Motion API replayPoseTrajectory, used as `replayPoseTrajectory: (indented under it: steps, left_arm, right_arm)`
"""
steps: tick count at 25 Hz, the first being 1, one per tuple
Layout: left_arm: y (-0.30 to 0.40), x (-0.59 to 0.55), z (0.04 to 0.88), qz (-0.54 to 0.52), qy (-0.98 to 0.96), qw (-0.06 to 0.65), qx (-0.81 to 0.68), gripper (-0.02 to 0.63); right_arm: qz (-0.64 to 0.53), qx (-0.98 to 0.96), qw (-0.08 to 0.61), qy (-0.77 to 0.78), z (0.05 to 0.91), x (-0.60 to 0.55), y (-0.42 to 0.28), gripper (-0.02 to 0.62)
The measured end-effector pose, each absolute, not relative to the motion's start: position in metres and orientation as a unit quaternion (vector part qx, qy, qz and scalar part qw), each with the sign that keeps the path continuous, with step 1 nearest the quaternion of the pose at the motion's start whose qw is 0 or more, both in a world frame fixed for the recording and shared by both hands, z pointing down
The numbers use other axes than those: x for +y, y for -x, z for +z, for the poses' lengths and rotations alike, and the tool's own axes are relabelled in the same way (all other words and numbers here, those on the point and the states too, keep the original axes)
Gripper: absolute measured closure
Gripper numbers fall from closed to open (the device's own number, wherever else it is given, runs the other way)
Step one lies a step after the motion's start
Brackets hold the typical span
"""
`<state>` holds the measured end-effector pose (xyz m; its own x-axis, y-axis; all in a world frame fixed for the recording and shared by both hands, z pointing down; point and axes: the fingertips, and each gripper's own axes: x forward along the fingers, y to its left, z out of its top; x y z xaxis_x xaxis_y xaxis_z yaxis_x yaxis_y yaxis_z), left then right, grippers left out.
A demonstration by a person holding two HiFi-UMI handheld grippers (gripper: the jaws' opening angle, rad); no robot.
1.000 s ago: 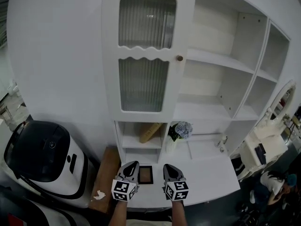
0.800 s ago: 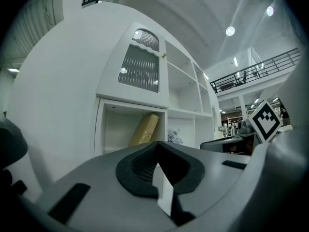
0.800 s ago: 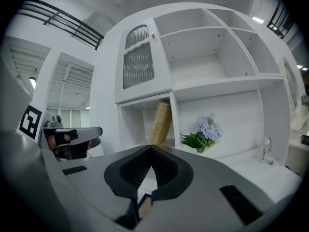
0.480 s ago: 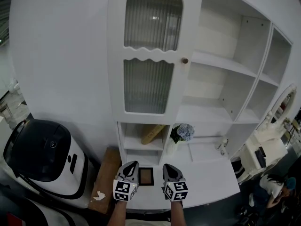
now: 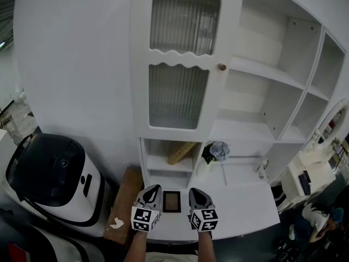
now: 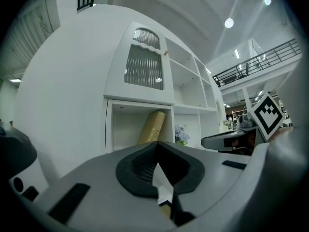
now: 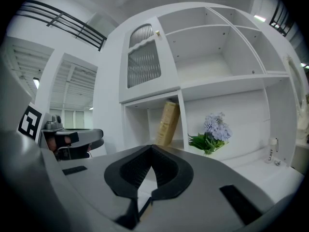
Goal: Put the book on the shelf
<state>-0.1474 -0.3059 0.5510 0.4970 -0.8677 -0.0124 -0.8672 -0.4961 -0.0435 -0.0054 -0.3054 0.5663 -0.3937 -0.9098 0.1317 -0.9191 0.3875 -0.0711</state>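
A tan book (image 5: 180,152) leans tilted inside the small open cubby of the white shelf unit (image 5: 256,72); it also shows in the left gripper view (image 6: 151,127) and the right gripper view (image 7: 168,123). A flat dark-edged rectangle (image 5: 171,201), perhaps a second book or a frame, lies on the white desk top (image 5: 245,203). My left gripper (image 5: 150,195) (image 6: 157,147) and right gripper (image 5: 197,196) (image 7: 151,149) hover side by side at the desk's front edge, one on each side of that rectangle. Both are shut and hold nothing.
A ribbed-glass cabinet door (image 5: 182,64) with a knob (image 5: 222,67) stands above the cubby. Pale blue flowers (image 5: 217,150) (image 7: 212,131) and a small bottle (image 5: 262,168) sit on the desk. A black-and-white machine (image 5: 49,179) and a brown wooden piece (image 5: 123,203) stand at left, a white vanity (image 5: 311,168) at right.
The head view has drifted a little, so the shelf unit sits lower and further right in the picture. Both grippers stay where they were, shut.
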Motion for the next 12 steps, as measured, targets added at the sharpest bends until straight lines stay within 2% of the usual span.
replayPoseTrajectory:
  steps: [12]
  left_arm:
    - [0.1457,-0.3090,0.5584,-0.019,0.864,0.024,0.503,0.591]
  right_arm:
    - [0.069,-0.833,0.045,-0.547,0.5728,-0.3087,0.0066,0.569]
